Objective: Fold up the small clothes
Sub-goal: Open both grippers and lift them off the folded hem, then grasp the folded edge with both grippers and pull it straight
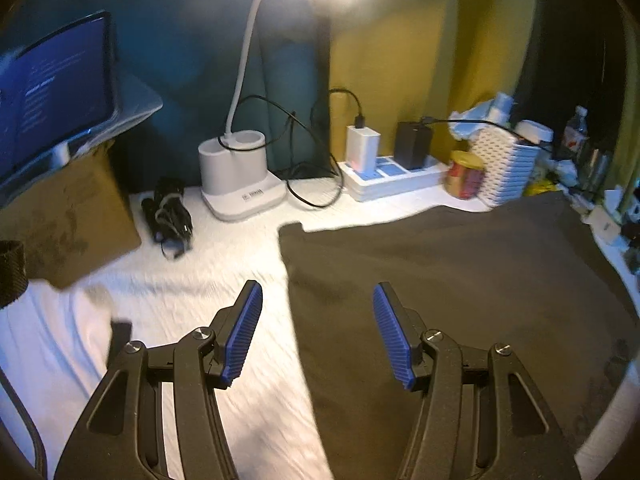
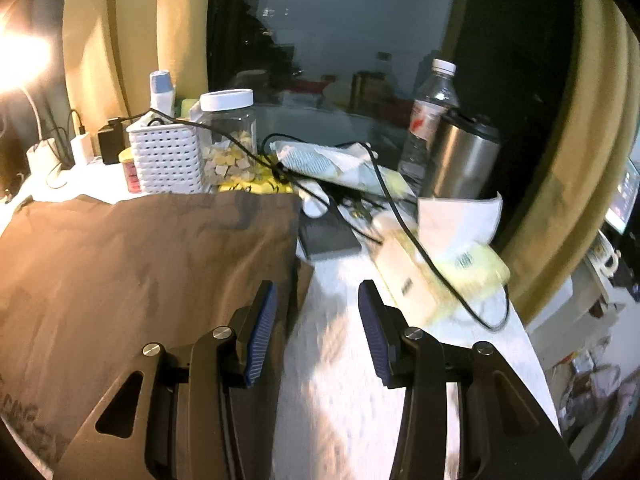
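The dark garment [image 1: 460,280] lies flat on the white-covered tabletop [image 1: 224,264], its back edge near a white basket [image 2: 166,160]. The left tool [image 1: 318,332] hovers over its left edge, jaws apart and empty; the right tool [image 2: 316,332] over its right edge, likewise empty.

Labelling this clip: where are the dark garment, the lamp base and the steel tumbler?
dark garment [image 1: 460,272], left wrist view, flat middle.
lamp base [image 1: 240,184], left wrist view, front wall.
steel tumbler [image 2: 464,160], right wrist view, metal side.
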The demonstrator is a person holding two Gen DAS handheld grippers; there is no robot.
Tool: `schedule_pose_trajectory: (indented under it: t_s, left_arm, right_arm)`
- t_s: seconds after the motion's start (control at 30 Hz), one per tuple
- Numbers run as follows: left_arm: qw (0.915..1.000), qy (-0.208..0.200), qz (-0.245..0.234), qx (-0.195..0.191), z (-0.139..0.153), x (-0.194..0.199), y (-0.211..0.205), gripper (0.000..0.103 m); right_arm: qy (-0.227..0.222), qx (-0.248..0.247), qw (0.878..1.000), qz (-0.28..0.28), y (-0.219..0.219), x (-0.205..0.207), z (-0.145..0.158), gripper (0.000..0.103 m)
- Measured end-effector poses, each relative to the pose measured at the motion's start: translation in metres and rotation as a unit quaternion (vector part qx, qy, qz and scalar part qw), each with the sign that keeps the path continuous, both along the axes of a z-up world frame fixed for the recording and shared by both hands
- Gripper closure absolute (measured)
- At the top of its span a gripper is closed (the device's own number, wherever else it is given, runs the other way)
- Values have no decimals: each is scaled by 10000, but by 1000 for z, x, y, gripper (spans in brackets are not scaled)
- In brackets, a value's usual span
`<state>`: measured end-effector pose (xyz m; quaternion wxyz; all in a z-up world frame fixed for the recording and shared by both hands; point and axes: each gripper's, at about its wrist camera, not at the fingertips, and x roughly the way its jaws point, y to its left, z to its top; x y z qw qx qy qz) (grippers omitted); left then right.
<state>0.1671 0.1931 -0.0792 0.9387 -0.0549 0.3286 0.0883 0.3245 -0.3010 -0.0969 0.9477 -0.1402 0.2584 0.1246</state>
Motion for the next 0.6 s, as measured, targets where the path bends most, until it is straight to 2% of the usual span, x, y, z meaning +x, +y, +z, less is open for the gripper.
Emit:
schedule_pose_trajectory:
  t_s: [0.1,0.3,0.6]
  left_arm:
    - [9999,-10,-43,-101,-2,-19,-11,45]
    - [9983,41,92,-565,-11,-48,-24,45]
    - [9969,4,146,-776,-16,-82,-38,45]
  right_arm:
    - [40,77,10000,-25,-7,-18,-3,58]
    - [146,279,9995,-71,-20,-51,-14,58]
    - [307,438,9985,-139,-34,-86,-30,58]
